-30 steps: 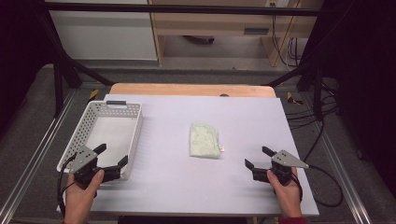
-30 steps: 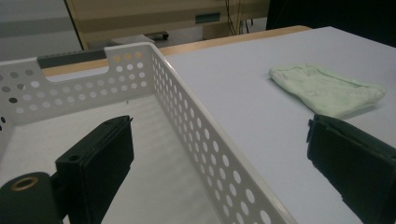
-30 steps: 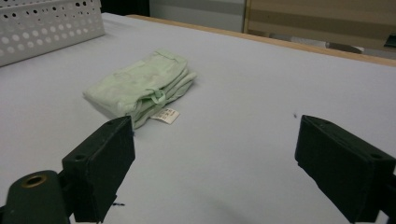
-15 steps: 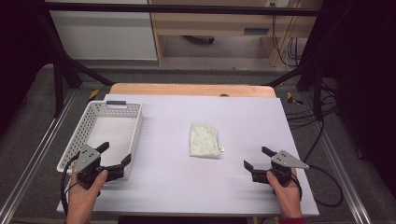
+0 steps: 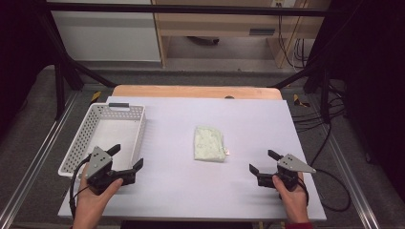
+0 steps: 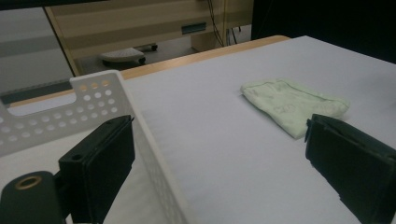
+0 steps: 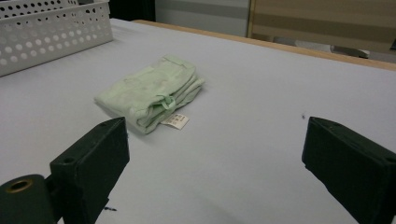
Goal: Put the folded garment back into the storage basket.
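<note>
Both grippers, left [image 5: 128,161] and right [image 5: 264,162], gape empty near the tabletop's front corners (folded cloth [image 5: 209,143] mid-table), so the left could snag the basket's [image 5: 136,129] rim.

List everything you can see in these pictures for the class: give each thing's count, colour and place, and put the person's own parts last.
cloth: one, pale green, folded, near the middle of the table, small white tag at its near right corner
basket: one, white, perforated, on the left part of the table, nothing seen inside
table: one, pale grey top with a wooden strip along the far edge
cables: several, black, on the floor to the right of the table
left gripper: one, black with a grey plate, at the basket's near right corner, jaws open and holding nothing
right gripper: one, black with a grey plate, near the table's front right, jaws open and holding nothing
hands: two, at the near edge, one holding each gripper
</note>
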Demonstrator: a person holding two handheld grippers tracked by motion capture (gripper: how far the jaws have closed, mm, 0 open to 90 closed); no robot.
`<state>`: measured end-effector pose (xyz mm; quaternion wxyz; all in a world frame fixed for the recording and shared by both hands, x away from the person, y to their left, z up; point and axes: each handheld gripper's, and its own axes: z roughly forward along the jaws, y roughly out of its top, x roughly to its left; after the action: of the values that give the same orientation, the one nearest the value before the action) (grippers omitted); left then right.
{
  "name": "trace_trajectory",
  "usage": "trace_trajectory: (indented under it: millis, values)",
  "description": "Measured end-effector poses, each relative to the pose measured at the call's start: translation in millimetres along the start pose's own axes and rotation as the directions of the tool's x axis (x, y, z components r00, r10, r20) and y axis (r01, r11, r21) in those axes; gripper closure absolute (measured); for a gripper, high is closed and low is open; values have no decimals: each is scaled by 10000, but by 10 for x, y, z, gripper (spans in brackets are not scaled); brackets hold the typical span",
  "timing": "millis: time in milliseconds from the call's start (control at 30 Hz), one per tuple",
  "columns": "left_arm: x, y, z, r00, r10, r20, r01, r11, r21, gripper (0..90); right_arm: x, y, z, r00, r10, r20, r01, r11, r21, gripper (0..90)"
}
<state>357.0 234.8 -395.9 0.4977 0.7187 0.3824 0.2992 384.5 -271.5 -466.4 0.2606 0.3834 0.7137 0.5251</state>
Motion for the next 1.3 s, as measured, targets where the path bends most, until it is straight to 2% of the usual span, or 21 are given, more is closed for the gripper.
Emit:
trace_trajectory:
  millis: [200, 433, 567, 733, 967, 1067, 1100, 1133, 1167, 1300]
  values:
    - [-189, 33, 88, 9986, 402, 347, -410, 9988, 249, 89, 2, 0, 12, 10000, -25, -64, 25, 10000, 38, 74]
    - [-387, 20, 284, 9946, 616, 836, -669, 9958, 628, 101, 11, 6, 10, 10000, 68, -5, -68, 10000, 54, 73]
    - [-461, 1, 397, 9931, 702, 939, -783, 9932, 865, 112, 34, 8, 24, 9999, 152, 82, -154, 9995, 262, 65]
    - [-493, -27, 517, 9923, 600, 1082, -722, 9910, 1124, 155, 37, 12, 42, 9993, 359, 43, -360, 9981, 495, 54]
    - [-513, 9, 847, 9916, 485, 1202, -659, 9872, 1455, 168, 49, 16, 55, 9995, 316, 95, -321, 9981, 526, 55]
    - [-514, 26, 971, 9890, 70, 1480, -291, 9886, 1480, 225, 58, 18, 60, 9994, 339, 103, -344, 9977, 585, 55]
    - [-514, 26, 971, 9890, 70, 1480, -291, 9886, 1480, 230, 60, 17, 62, 9994, 314, 114, -320, 9976, 609, 55]
    - [-540, 38, 1056, 9914, 433, 1236, -621, 9863, 1529, 238, 63, 16, 65, 9996, 277, 109, -284, 9977, 620, 55]
    - [-551, 43, 1099, 9909, 560, 1222, -751, 9845, 1585, 240, 70, 14, 66, 9996, 276, 101, -282, 9975, 650, 55]
    - [-566, 50, 1265, 9868, 599, 1504, -873, 9792, 1830, 251, 71, 4, 67, 9996, 280, 80, -285, 9969, 738, 55]
